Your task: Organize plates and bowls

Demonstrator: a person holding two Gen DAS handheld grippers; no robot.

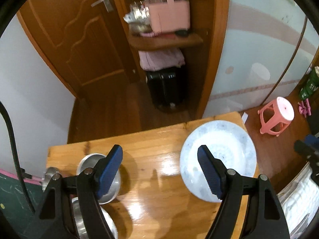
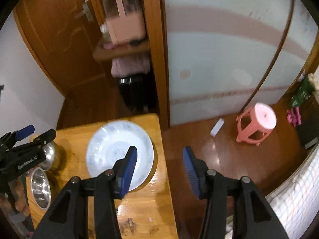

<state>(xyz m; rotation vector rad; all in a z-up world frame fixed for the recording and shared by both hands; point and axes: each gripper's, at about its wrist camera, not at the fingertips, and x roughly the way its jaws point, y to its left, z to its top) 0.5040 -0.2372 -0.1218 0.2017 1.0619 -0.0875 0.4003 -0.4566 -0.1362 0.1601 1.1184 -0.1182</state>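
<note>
A white plate with a faint blue pattern (image 1: 217,159) lies near the far right corner of the wooden table (image 1: 159,199). Two steel bowls (image 1: 103,187) (image 1: 93,223) stand at the table's left side. My left gripper (image 1: 160,153) hangs open above the bare wood between bowls and plate, nothing in it. In the right wrist view the plate (image 2: 111,147) lies under the left finger of my right gripper (image 2: 159,151), which is open and empty; its other finger is out over the floor. The left gripper (image 2: 37,133) shows there above the bowls (image 2: 40,187).
The table's right edge (image 2: 165,169) drops to a glossy wooden floor. A pink plastic stool (image 2: 257,125) stands to the right, with a white checked cloth (image 2: 299,199) at the lower right. Behind the table are a wooden door (image 1: 65,45) and a shelf with a pink box (image 1: 169,14).
</note>
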